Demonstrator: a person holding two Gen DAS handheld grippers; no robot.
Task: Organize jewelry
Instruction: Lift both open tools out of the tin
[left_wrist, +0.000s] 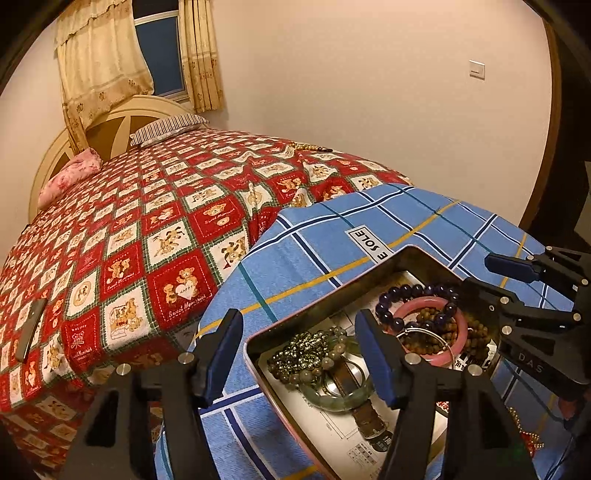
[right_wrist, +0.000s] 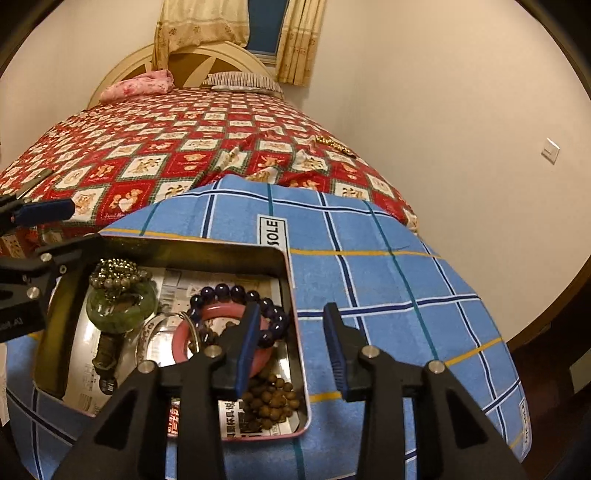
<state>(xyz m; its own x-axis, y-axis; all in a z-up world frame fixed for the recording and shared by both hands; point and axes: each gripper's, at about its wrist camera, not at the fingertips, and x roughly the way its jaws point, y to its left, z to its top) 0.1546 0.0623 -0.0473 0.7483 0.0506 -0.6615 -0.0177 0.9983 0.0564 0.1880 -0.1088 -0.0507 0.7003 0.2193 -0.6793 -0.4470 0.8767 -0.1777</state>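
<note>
Bare blue cloth (right_wrist: 388, 295) right of the crowded tin (right_wrist: 291, 295); left claw (right_wrist: 40, 236) over its left rim.

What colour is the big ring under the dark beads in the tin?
Pink. The ring shows best in the right wrist view.

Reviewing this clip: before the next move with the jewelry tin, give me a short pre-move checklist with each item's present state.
1. Left hand-held gripper empty, jaws apart: ok; it straddles the tin's near-left rim.
2. Right hand-held gripper empty, jaws apart: ok; it straddles the tin's right wall.
3. Pink bangle, purple bead bracelet and green bangle inside the tin: ok.
4. Brown beads fully inside: ok.
5. All jewelry collected: not ok; a bead strand lies on the red bedspread.
6. Tin sitting flat on the blue cloth: cannot tell.
</note>
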